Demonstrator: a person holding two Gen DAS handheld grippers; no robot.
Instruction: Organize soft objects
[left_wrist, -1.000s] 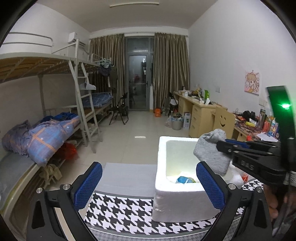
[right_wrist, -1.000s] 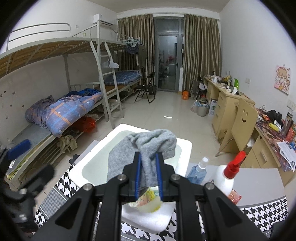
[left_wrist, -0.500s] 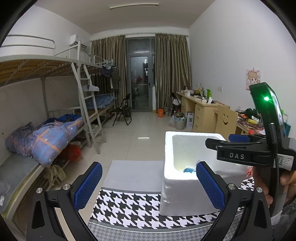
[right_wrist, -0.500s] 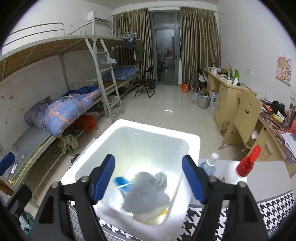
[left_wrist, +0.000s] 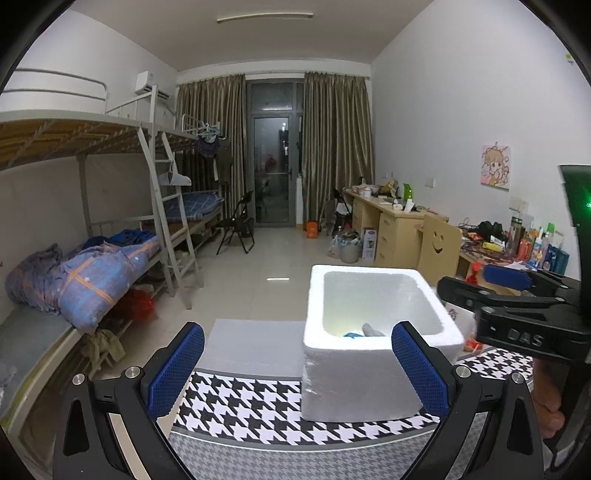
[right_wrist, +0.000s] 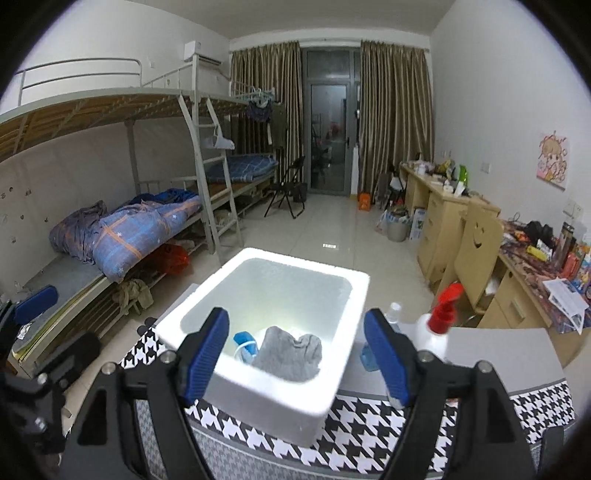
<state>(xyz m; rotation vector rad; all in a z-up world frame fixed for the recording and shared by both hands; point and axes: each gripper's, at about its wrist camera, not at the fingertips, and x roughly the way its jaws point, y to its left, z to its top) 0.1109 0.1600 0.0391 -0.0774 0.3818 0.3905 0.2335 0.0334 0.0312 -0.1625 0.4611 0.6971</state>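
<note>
A white foam box (right_wrist: 343, 391) stands on a table with a houndstooth cloth (right_wrist: 369, 435). A grey knitted cloth (right_wrist: 290, 352) lies inside it beside a blue item (right_wrist: 243, 338). My right gripper (right_wrist: 303, 363) is open and empty, held just above the box's near rim. My left gripper (left_wrist: 299, 369) is open and empty, left of the box (left_wrist: 365, 376). The grey cloth barely shows there (left_wrist: 371, 329). The right gripper's side shows in the left wrist view (left_wrist: 517, 314).
A spray bottle with a red trigger (right_wrist: 437, 325) and a small clear bottle (right_wrist: 393, 312) stand right of the box. A grey mat (left_wrist: 255, 347) lies beyond the cloth. Bunk beds (left_wrist: 92, 266) are at the left, desks (left_wrist: 399, 229) at the right.
My right gripper opened and dropped the grey cloth into the foam box, then drew back a little. My left gripper stayed open and shifted slightly.
</note>
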